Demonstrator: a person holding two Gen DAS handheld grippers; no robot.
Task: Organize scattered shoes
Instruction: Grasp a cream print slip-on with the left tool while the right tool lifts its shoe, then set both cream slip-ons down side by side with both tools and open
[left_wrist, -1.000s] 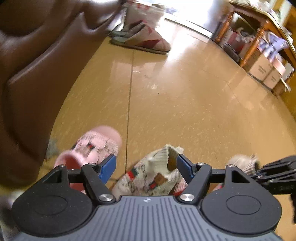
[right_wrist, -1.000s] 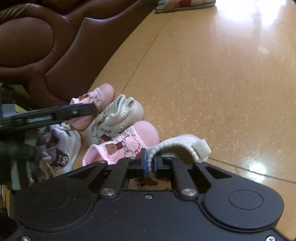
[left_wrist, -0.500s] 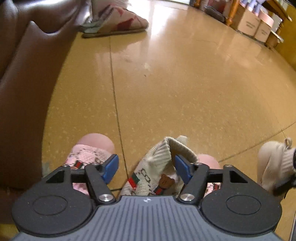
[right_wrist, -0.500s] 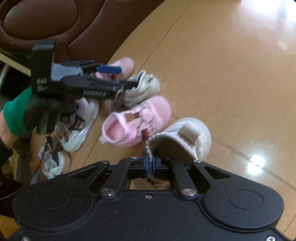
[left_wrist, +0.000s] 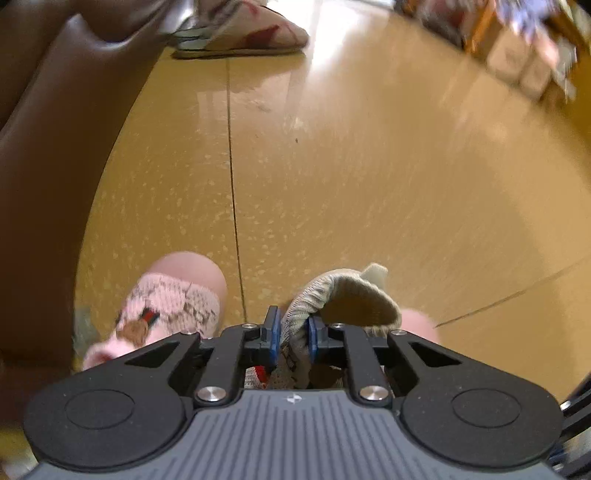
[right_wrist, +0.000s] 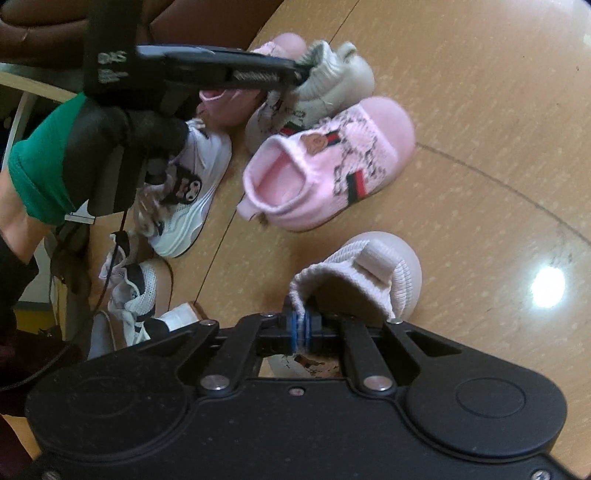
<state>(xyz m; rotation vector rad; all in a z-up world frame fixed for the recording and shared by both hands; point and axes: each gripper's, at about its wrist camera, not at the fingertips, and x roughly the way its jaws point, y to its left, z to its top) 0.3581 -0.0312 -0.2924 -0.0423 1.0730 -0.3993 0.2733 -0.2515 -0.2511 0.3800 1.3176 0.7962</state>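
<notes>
Shoes lie scattered over a glossy tan floor (right_wrist: 480, 92) beside a brown leather sofa (left_wrist: 44, 177). At the bottom centre of the left wrist view, the left gripper (left_wrist: 291, 334) has just been closing, and its blue pads now pinch the knitted collar of a cream baby shoe (left_wrist: 347, 295). A pink baby shoe (left_wrist: 173, 299) sits just beside it, lower left. In the right wrist view, the right gripper (right_wrist: 301, 326) is clamped on the ribbed collar of a second cream shoe (right_wrist: 373, 273), bottom centre. Above it lies another pink shoe (right_wrist: 332, 162); left of that, a white sneaker (right_wrist: 188, 192) and a second sneaker (right_wrist: 136, 288) below it. A person's gloved hand (right_wrist: 122, 129) with a green cuff shows at the upper left.

Both cream shoes appear gripped, so the step in hand looks like lifting the pair away to set them side by side. To do it well, lift straight up, since the pink shoes lie close and could be dragged. The collars are soft knit, so a firm pinch should hold, though each shoe will likely dangle toe-down; set soles flat before letting go.
</notes>
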